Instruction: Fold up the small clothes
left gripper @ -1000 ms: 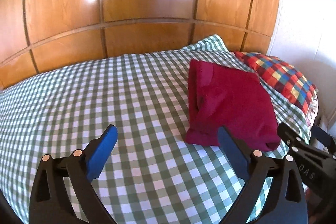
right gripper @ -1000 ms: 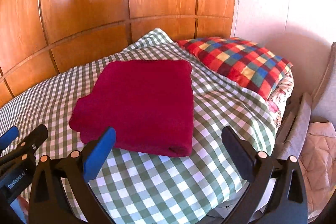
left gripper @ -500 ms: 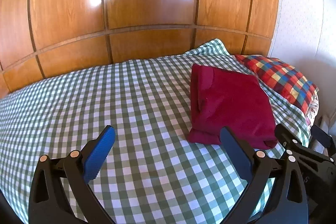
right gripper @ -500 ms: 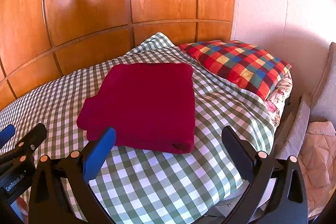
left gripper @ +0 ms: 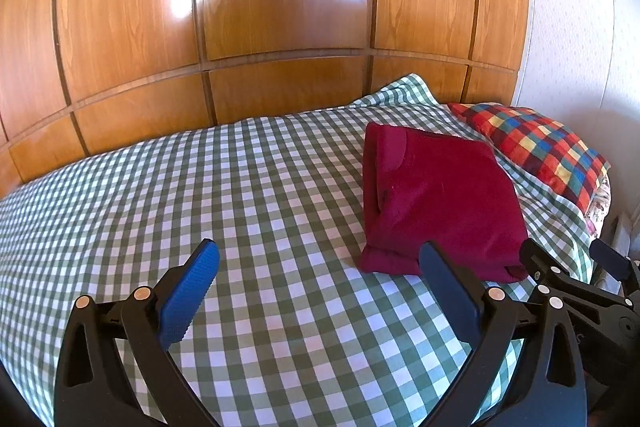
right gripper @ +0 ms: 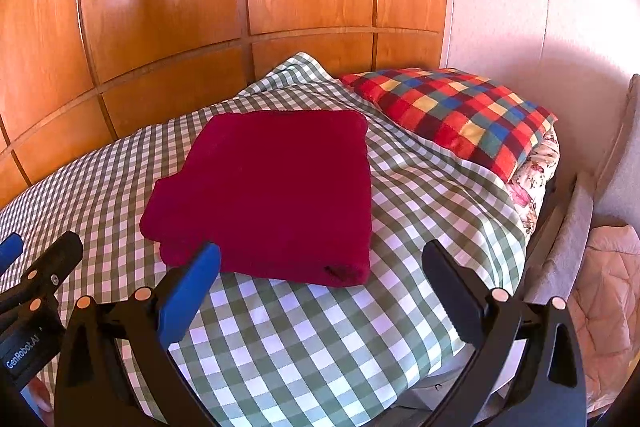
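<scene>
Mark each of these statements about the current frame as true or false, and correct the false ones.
1. The dark red garment lies folded on the green checked bedspread. True.
2. The right gripper is clamped on the garment. False: its jaws stand open and hold nothing.
3. A multicoloured checked pillow lies on the bed to the right of the garment. True.
4. The left gripper holds a corner of the bedspread. False: it is open and holds nothing.
5. The wall behind the bed is bare brick. False: it is glossy wood panelling.
</scene>
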Motion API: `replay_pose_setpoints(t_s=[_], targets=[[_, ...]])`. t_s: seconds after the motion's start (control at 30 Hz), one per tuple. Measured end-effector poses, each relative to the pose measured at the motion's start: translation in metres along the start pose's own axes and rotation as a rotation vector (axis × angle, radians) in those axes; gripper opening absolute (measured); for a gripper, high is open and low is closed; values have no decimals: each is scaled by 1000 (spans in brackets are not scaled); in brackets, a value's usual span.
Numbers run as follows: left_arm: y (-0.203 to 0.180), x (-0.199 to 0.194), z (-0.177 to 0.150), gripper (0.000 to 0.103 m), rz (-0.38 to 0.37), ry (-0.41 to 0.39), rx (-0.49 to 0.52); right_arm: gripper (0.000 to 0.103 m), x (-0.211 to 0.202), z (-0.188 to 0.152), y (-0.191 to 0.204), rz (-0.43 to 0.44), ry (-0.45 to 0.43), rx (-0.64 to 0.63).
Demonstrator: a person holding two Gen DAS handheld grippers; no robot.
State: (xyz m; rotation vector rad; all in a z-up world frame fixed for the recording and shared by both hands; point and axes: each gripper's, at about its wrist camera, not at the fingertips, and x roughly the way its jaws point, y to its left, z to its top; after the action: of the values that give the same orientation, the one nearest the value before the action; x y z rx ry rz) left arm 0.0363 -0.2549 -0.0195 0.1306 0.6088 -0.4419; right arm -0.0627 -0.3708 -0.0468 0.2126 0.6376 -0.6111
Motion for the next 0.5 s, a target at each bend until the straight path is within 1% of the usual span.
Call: replay_pose_setpoints(t_s=[0.5], targets=[[1, -2, 1, 99, 8, -7, 8, 101, 1, 0, 2, 13, 16, 1]])
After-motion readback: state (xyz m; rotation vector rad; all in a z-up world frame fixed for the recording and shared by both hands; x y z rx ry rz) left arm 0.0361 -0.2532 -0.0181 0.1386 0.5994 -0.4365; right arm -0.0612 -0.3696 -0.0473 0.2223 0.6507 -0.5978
